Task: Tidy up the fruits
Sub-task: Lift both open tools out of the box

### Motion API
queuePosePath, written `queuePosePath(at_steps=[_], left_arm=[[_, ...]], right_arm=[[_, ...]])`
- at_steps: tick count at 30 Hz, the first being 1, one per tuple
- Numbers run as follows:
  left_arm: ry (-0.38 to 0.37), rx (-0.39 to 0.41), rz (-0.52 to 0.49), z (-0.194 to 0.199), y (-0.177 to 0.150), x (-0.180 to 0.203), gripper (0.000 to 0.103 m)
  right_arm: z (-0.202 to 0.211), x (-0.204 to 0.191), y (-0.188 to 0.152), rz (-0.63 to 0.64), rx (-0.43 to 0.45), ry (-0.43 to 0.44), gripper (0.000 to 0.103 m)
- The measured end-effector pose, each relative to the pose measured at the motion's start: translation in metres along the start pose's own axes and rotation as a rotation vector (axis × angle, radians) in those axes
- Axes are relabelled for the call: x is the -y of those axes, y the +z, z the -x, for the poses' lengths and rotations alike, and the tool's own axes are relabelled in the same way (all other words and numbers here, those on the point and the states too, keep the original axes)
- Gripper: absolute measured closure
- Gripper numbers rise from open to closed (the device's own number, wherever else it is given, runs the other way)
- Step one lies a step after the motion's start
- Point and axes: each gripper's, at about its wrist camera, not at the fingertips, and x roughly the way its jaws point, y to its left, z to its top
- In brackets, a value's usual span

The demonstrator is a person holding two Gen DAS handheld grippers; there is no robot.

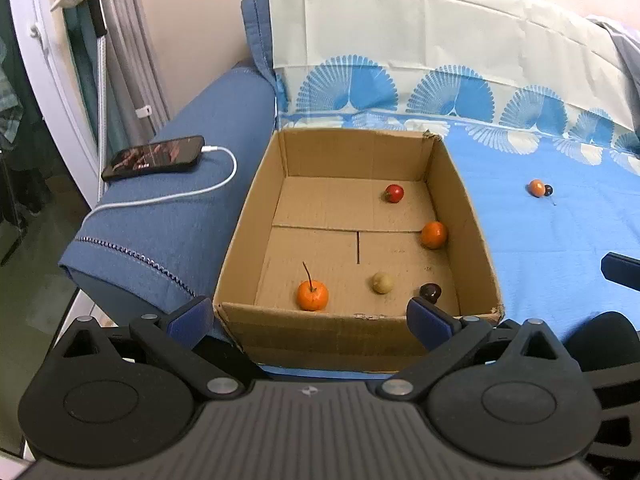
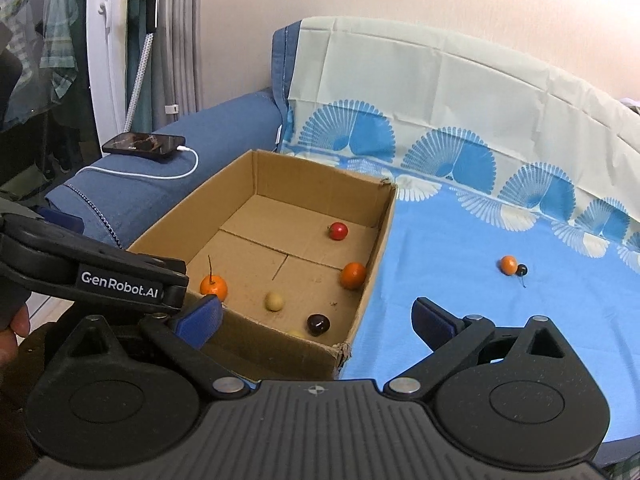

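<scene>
Left gripper: black plastic body, ribbed grey centre plate with small compass-like mark, two round black hubs, angled black link arms on silver rivets, blue pads at fingertips. Right gripper: same build, black speckled housing, ribbed plate with identical mark, silver rivets at four pivots, triangular cut-outs in outer links, blue pads. Seen from right wrist, left unit's black side bar printed "GenRobot.AI" in white. Fingertip of hand at far left edge.
</scene>
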Motion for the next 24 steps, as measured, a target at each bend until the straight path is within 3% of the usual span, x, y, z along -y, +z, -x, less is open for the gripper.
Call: queuePosePath(at_steps=[24], left_arm=[[0.012, 0.006, -0.023, 0.0027, 0.0, 0.0029, 0.0]], right_arm=[[0.004, -0.0015, -0.0001, 0.007, 0.005, -0.001, 0.003]])
